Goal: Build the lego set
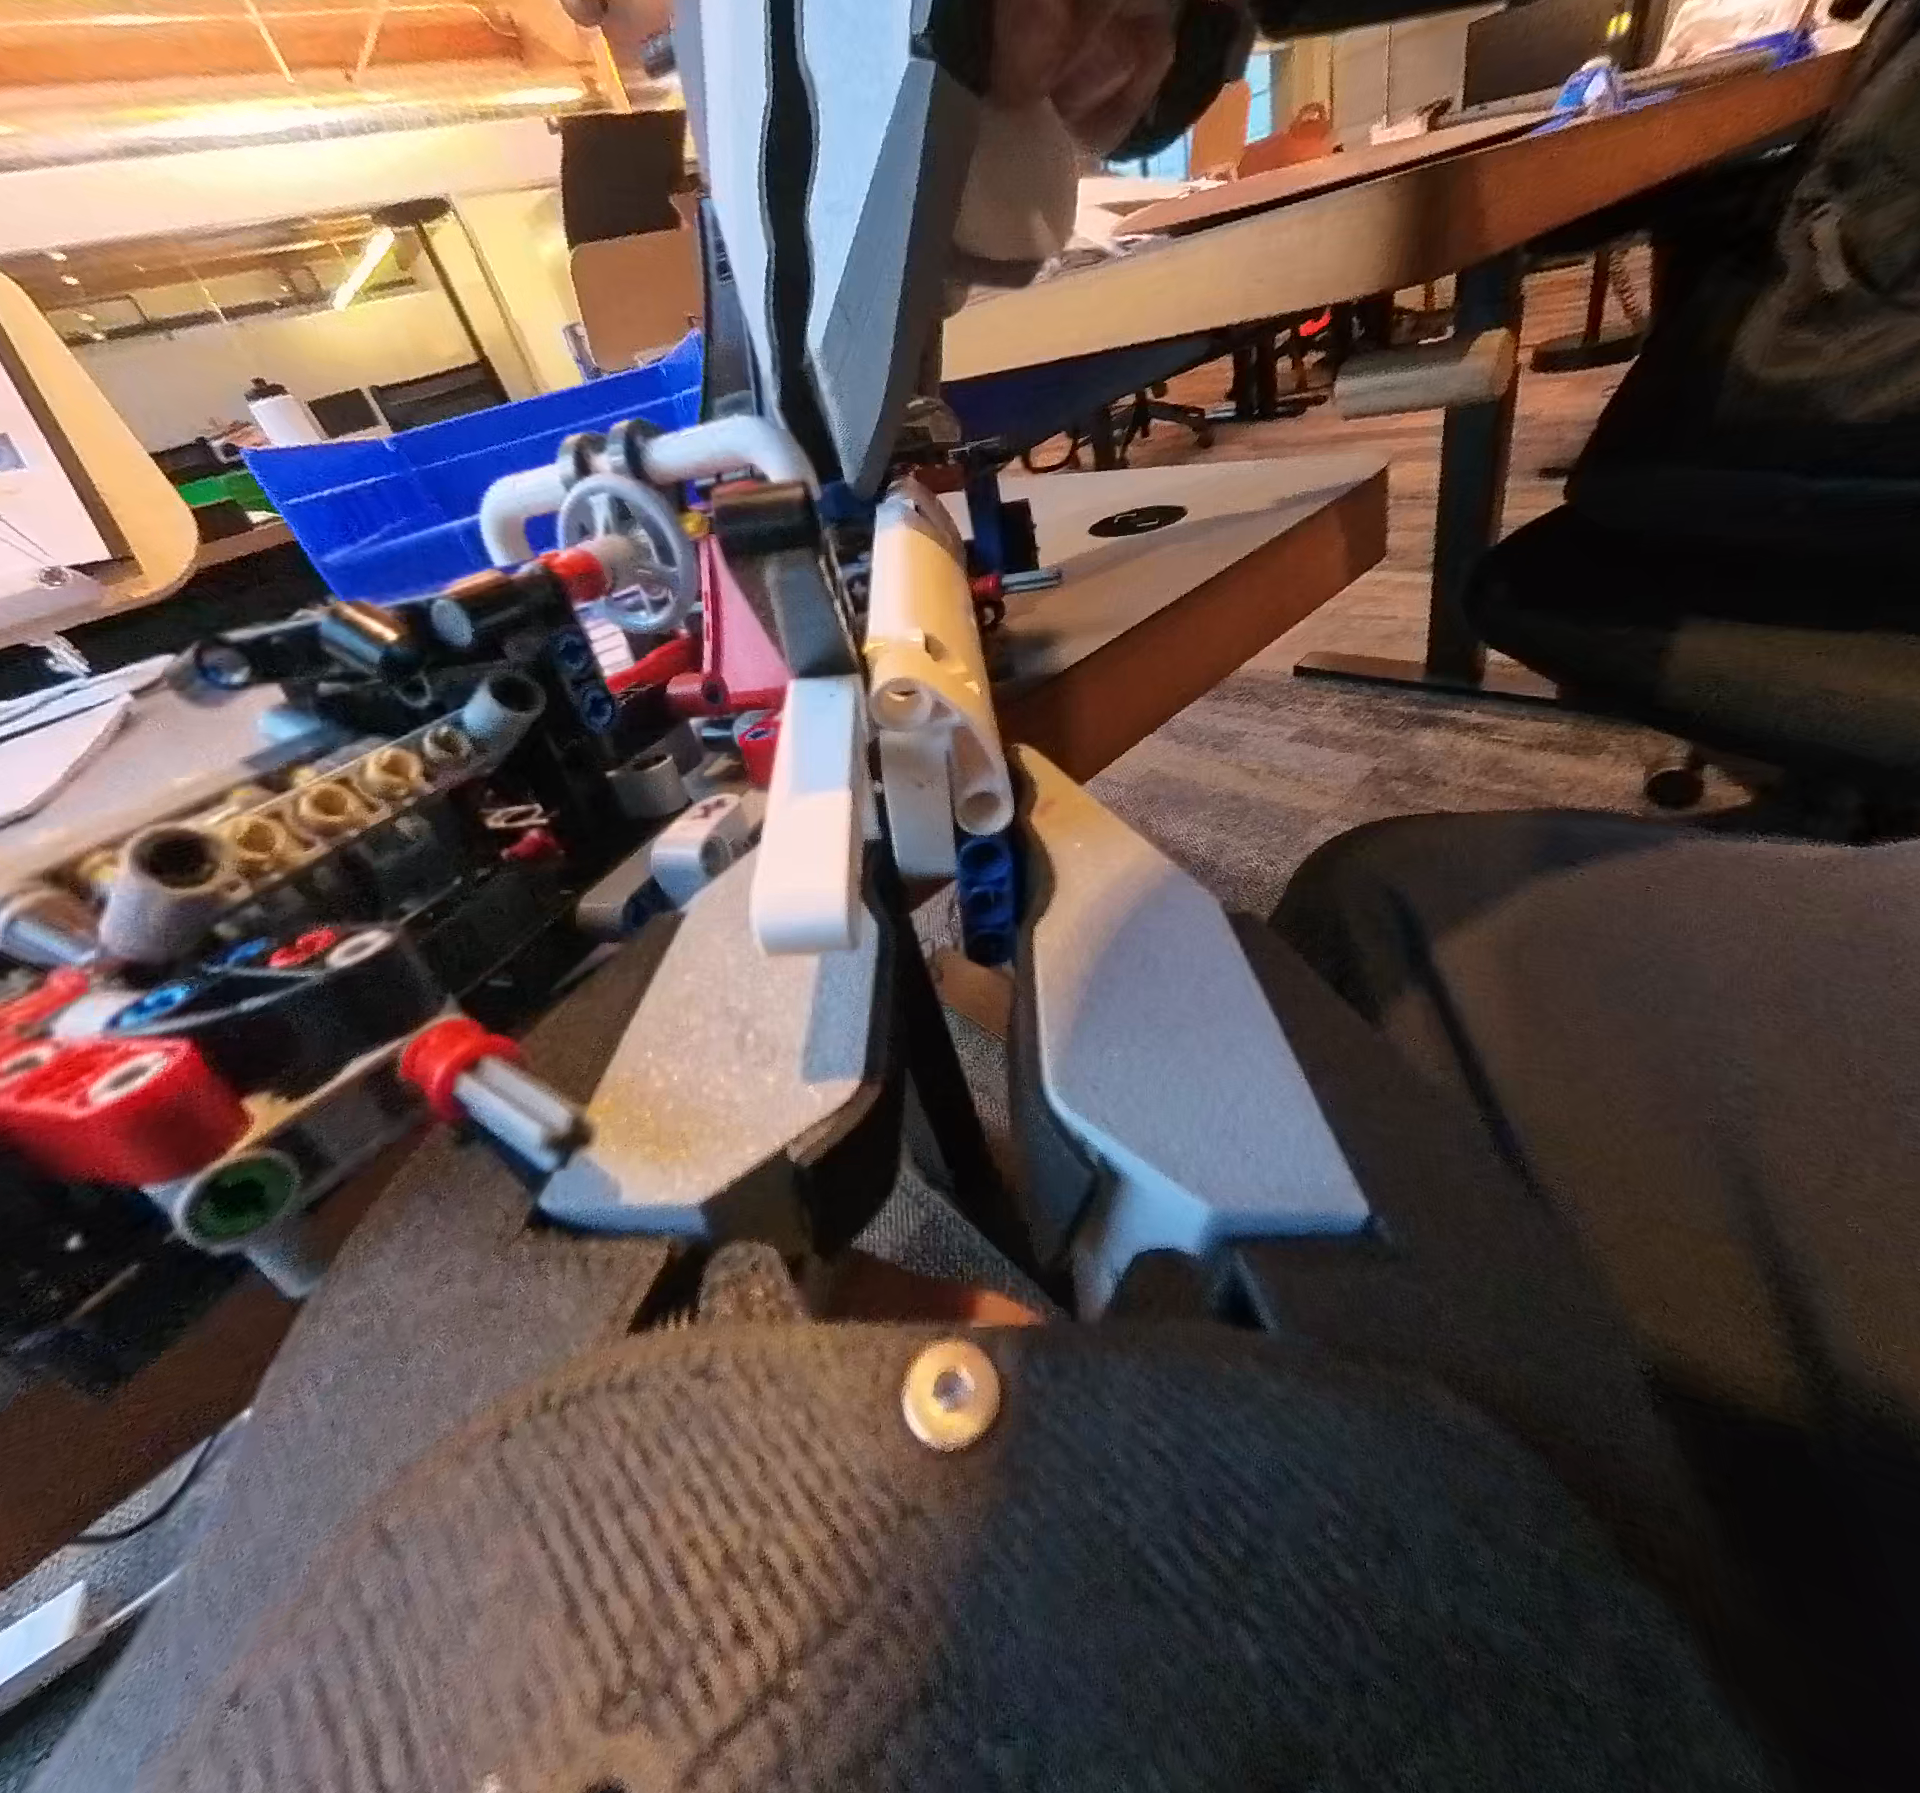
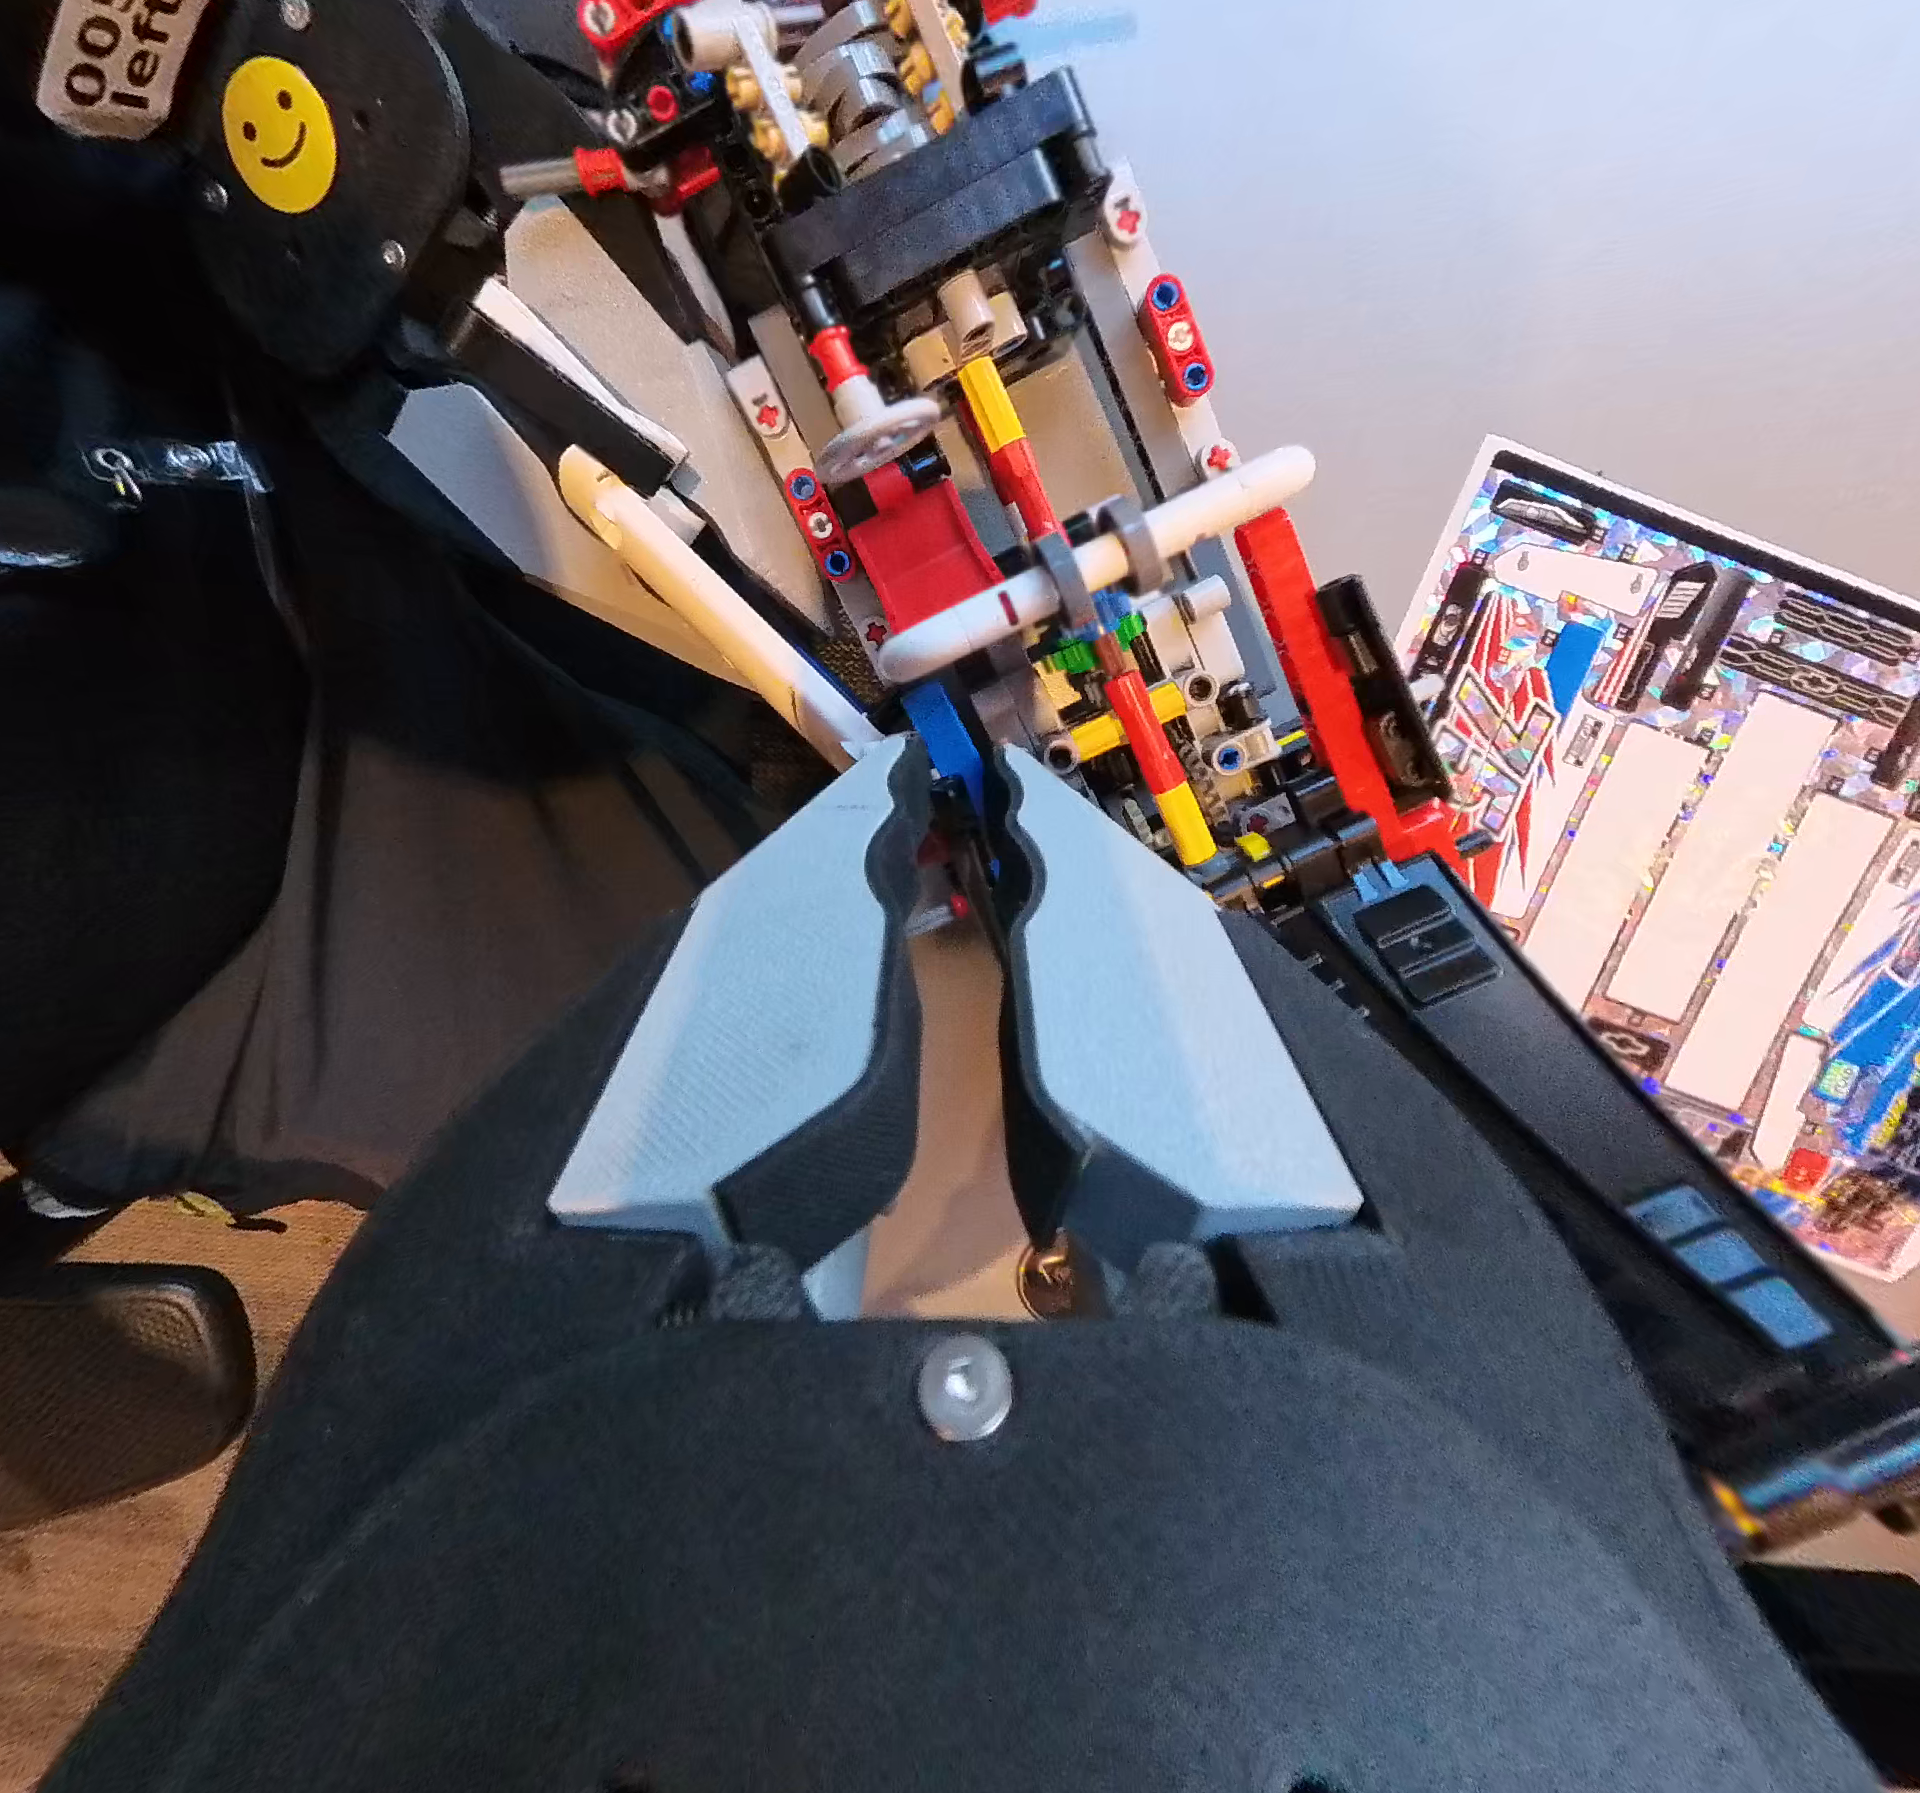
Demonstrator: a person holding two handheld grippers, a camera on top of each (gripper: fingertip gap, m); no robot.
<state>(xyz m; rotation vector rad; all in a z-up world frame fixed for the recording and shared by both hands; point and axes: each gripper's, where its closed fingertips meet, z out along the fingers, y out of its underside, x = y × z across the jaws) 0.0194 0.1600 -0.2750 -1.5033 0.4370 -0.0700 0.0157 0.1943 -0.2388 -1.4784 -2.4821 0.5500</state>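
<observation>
- My left hand-held gripper (image 1: 940, 870) is clamped narrow on the white panel (image 1: 925, 663) at the lego model's (image 1: 436, 756) 3 o'clock side.
- My right hand-held gripper (image 2: 951, 808) pinches the blue beam (image 2: 940, 725); I'd squeeze steadily, aligned.

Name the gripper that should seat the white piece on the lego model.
Left. The left gripper already holds the white piece against the lego model. The right gripper is clamped on the blue beam, likely steadying the model.
</observation>
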